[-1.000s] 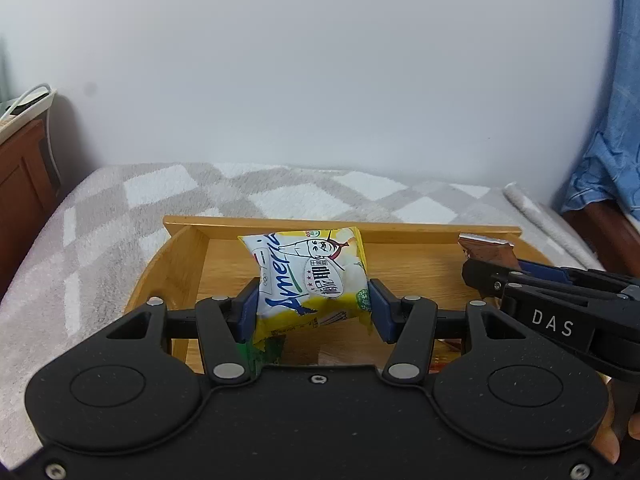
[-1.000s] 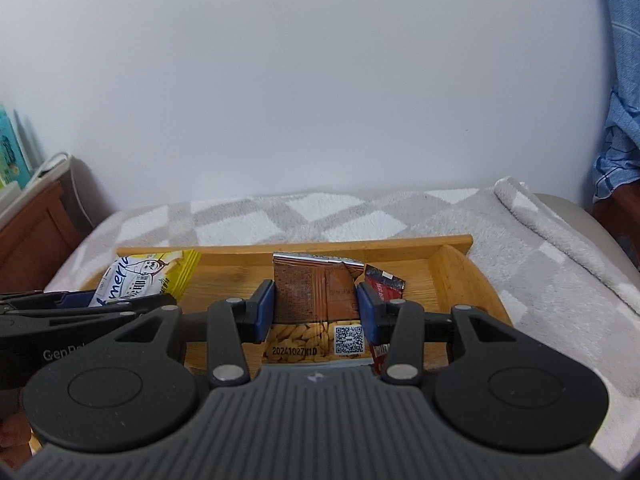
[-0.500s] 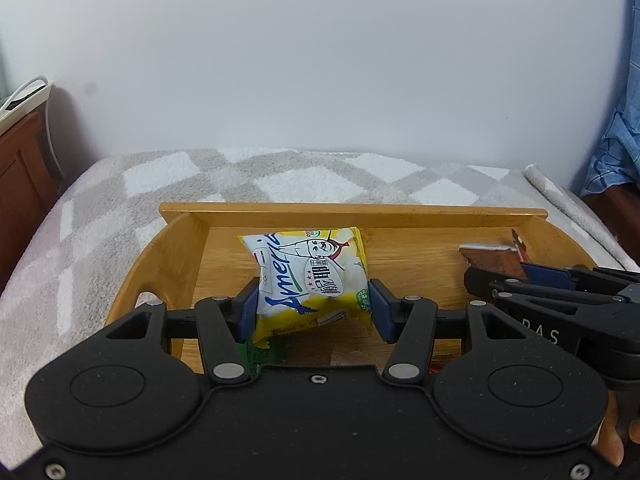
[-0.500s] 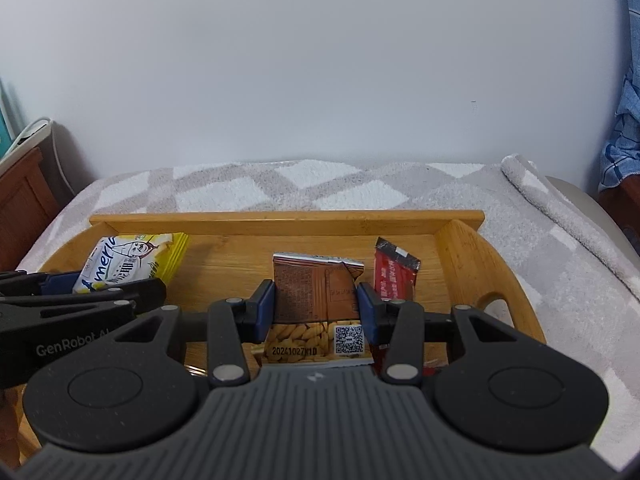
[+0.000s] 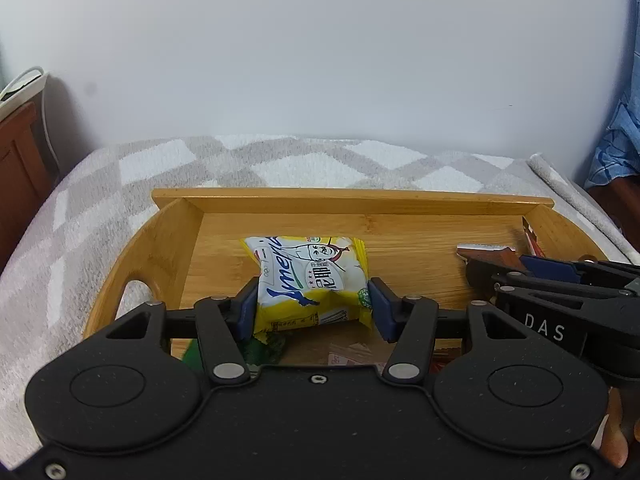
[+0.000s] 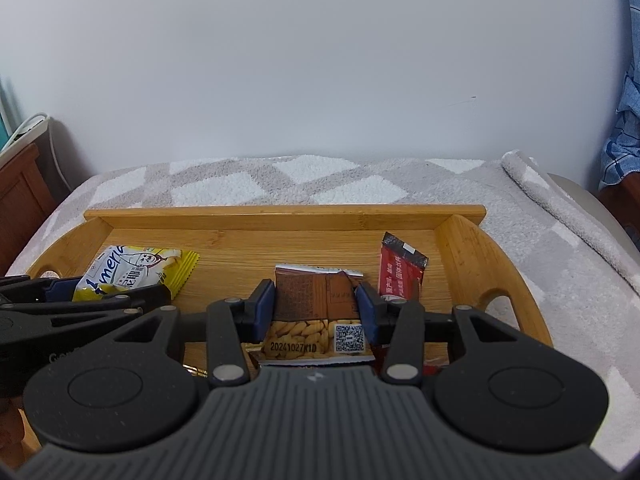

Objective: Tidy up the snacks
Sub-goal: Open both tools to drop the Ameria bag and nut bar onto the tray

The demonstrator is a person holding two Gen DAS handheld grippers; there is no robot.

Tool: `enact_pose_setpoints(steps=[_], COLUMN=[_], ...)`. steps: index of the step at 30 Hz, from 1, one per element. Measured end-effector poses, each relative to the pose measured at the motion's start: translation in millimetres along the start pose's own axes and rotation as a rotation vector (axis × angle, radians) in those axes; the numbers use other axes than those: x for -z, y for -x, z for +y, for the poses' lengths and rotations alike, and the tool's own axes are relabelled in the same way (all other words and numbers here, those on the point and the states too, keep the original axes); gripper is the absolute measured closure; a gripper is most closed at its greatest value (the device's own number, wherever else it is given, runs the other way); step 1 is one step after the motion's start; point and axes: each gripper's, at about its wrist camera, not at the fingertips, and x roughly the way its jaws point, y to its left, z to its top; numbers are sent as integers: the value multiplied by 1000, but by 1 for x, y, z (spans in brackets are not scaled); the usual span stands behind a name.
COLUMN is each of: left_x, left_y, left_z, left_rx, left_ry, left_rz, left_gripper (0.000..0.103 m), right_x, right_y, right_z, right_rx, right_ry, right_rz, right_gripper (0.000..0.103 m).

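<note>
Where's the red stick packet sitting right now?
In the right wrist view, the red stick packet stands at the right end of the wooden tray, leaning by its right wall, just right of the brown nut packet.

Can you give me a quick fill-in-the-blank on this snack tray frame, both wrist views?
1. The left gripper is shut on a mostly ____ snack packet.
2. All the snacks lie in a ____ tray with cut-out handles.
3. Between the fingers of the right gripper, whose jaws are opening, sits a brown packet printed with a ____ code.
4. A red stick packet lies on the ____ side of the brown packet in the right wrist view.

Missing words: yellow; wooden; QR; right
</note>
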Motion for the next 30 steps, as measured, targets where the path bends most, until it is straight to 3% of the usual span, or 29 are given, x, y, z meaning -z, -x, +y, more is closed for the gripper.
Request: enact_pose_setpoints(steps=[8,12,20,30], left_x=[-1,0,10,51], left_y=[17,37,90,169], left_z=[-1,2,3,9], left_rx=[-4,-10,-16,-17], left_ry=[-4,-1,-3,19], left_rz=[-10,-33,-74,-124], left_gripper=[43,32,21,10], right_x=[-3,-6,2,33], right_y=[18,39,91,164], right_z=[-1,0,11,16], right_rx=[-25,-32,-23,-36], right_ry=[-20,-15,37,57], right_rz=[-34,-65,-128,-194], right_gripper=[39,32,18,6])
